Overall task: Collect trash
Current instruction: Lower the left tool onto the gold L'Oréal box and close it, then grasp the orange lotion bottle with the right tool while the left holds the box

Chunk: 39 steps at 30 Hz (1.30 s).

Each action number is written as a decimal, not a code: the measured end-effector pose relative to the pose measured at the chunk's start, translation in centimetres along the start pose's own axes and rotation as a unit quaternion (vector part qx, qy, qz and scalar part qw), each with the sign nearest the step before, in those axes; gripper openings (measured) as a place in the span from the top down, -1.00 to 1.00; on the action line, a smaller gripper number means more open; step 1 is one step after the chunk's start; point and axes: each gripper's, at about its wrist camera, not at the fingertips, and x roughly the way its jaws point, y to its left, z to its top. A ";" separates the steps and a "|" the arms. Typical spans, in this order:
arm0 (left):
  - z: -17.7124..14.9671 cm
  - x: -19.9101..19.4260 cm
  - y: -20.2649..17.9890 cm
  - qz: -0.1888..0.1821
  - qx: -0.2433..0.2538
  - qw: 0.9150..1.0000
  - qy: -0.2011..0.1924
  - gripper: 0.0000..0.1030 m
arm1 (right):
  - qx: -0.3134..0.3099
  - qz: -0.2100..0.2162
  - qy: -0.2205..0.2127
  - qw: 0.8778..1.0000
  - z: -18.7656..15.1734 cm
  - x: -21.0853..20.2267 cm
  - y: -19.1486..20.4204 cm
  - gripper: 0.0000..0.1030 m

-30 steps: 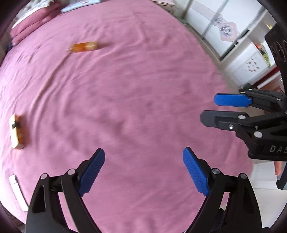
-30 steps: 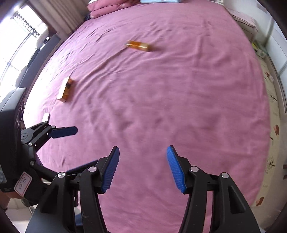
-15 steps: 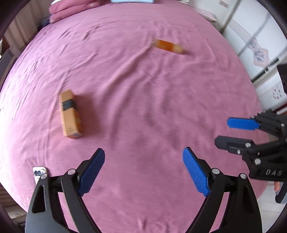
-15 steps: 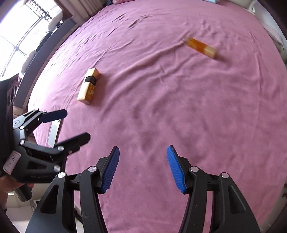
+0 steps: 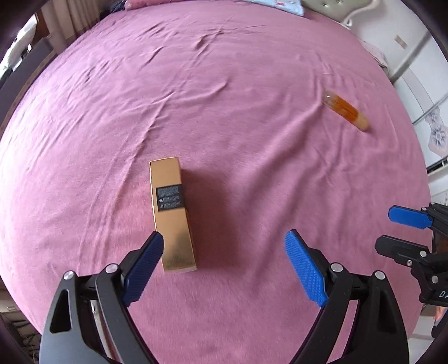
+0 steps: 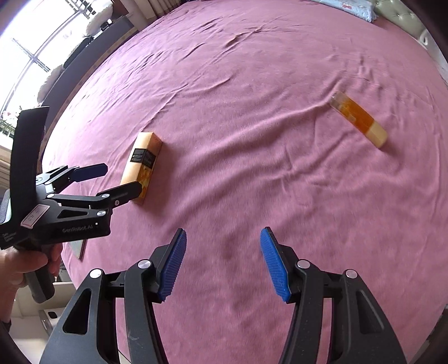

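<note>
A long gold box (image 5: 172, 212) with a black label lies on the pink bed; it also shows in the right wrist view (image 6: 141, 165). My left gripper (image 5: 224, 252) is open above the bed, its left finger just beside the box's near end, not touching. It shows from the side in the right wrist view (image 6: 112, 182). An orange tube (image 5: 345, 112) lies far right, also in the right wrist view (image 6: 359, 121). My right gripper (image 6: 222, 260) is open and empty over bare bedding; it also shows in the left wrist view (image 5: 397, 232).
The pink bedspread (image 5: 224, 84) fills both views. Pillows (image 5: 274, 5) lie at the far end. A bench and window (image 6: 42, 70) stand to the left. White cupboards (image 5: 428, 112) stand to the right. The bed's near edge is just behind both grippers.
Both views have swung left and forward. The gold box has come from the far left edge to just in front of my left gripper. Both grippers stayed open.
</note>
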 end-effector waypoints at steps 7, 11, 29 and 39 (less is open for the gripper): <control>2.0 4.6 2.4 -0.004 -0.034 0.999 0.024 -0.63 | -0.002 0.004 0.017 1.000 1.8 2.9 -1.4 -0.05; 2.9 6.0 3.2 0.003 -0.038 0.999 0.018 -0.63 | 0.006 0.007 0.021 1.000 2.5 4.0 -2.4 -0.05; 3.7 9.1 6.2 0.021 -0.109 0.993 0.049 0.23 | 0.035 0.016 0.006 0.999 3.9 4.2 -6.9 -0.05; 6.6 8.6 -1.5 -0.010 -0.006 1.000 0.025 0.29 | 0.036 -0.010 -0.004 0.999 4.9 2.8 -11.8 -0.05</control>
